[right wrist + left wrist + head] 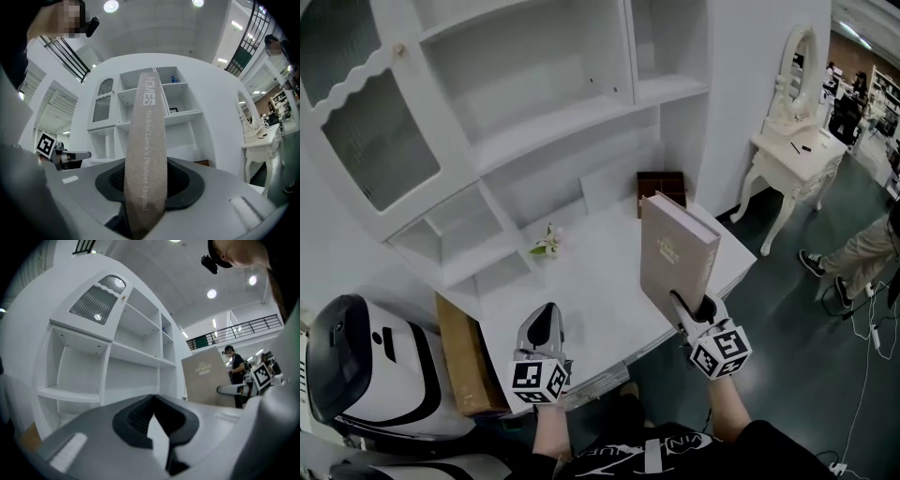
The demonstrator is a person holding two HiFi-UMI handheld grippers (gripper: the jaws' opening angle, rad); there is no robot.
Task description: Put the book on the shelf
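Note:
A beige hardcover book [675,253] stands upright over the right part of the white desk [591,281], lower edge clamped in my right gripper [689,307], which is shut on it. In the right gripper view the book's spine [146,140] rises between the jaws, in front of the white shelf unit [154,108]. That shelf unit [553,122] stands behind the desk with open compartments. My left gripper [542,330] hangs at the desk's front edge, shut and holding nothing. The left gripper view shows the book [206,376] and the shelf unit [131,357].
A dark brown box [661,183] sits at the desk's back right and a small flower [547,244] near its middle. A cardboard panel [464,361] leans left of the desk beside a white rounded machine [366,375]. A white dressing table [792,141] and a person's legs [853,253] are at right.

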